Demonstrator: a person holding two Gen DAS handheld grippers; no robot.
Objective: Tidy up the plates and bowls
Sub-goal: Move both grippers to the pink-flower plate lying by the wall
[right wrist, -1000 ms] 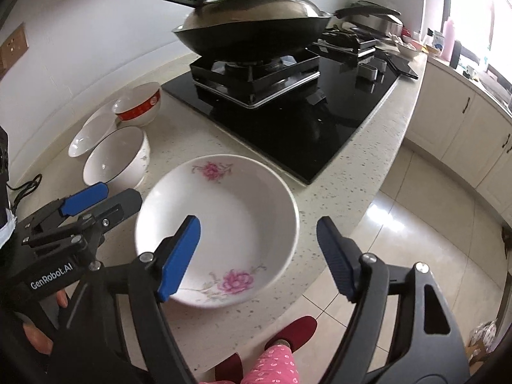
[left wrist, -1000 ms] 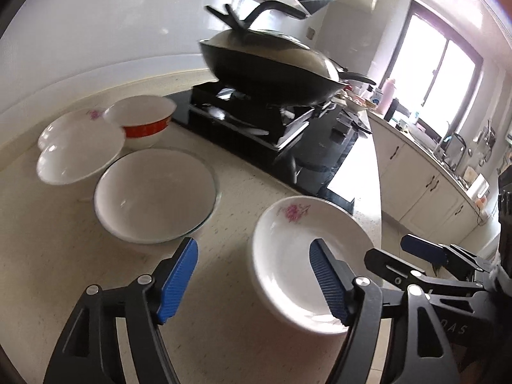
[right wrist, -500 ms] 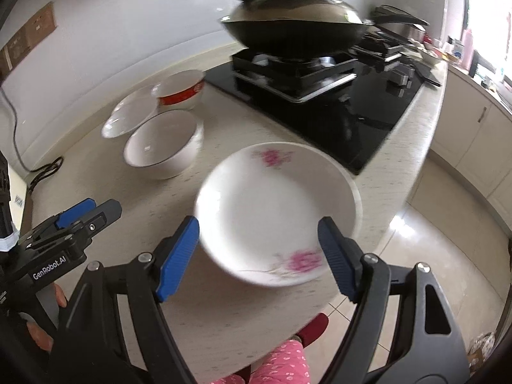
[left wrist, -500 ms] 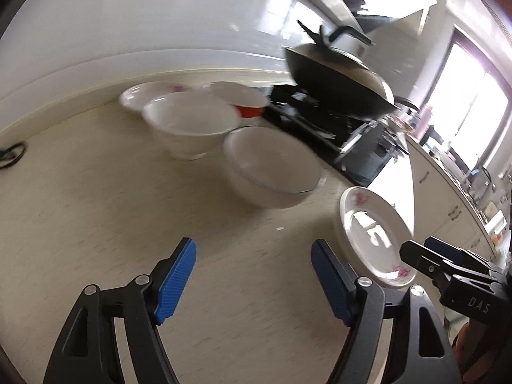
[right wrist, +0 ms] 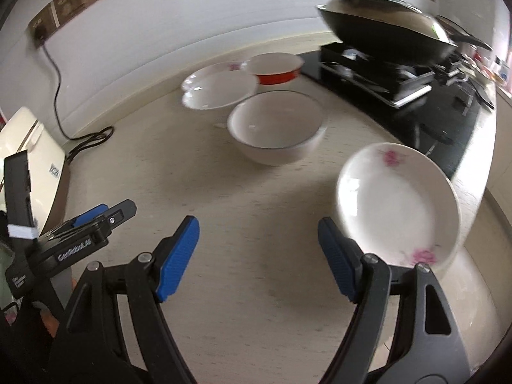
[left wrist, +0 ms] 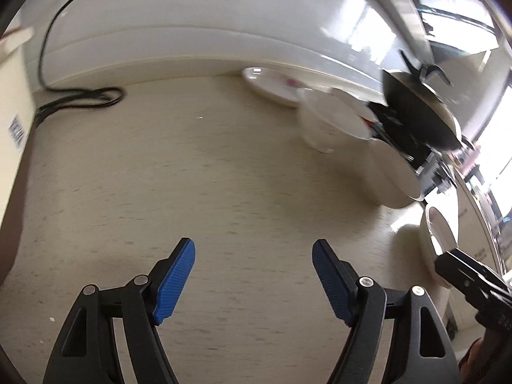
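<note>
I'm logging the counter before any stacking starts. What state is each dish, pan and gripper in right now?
Left gripper: open, empty.
Right gripper: open, empty.
Flowered plate: upright, empty, near the counter edge.
Large white bowl: upright, empty.
Red-banded bowl: upright.
White plate: overlapping another flowered plate.
Wok: lidded, on the stove.

Black hand-held gripper (right wrist: 257, 256) with ribbed blue pads (right wrist: 177, 256).

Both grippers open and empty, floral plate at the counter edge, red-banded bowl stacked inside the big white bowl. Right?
Not quite. In the right wrist view the red-banded bowl sits on its own, behind the big white bowl, which is empty. The rest holds: left gripper and right gripper open and empty, floral plate at the counter edge.
</note>
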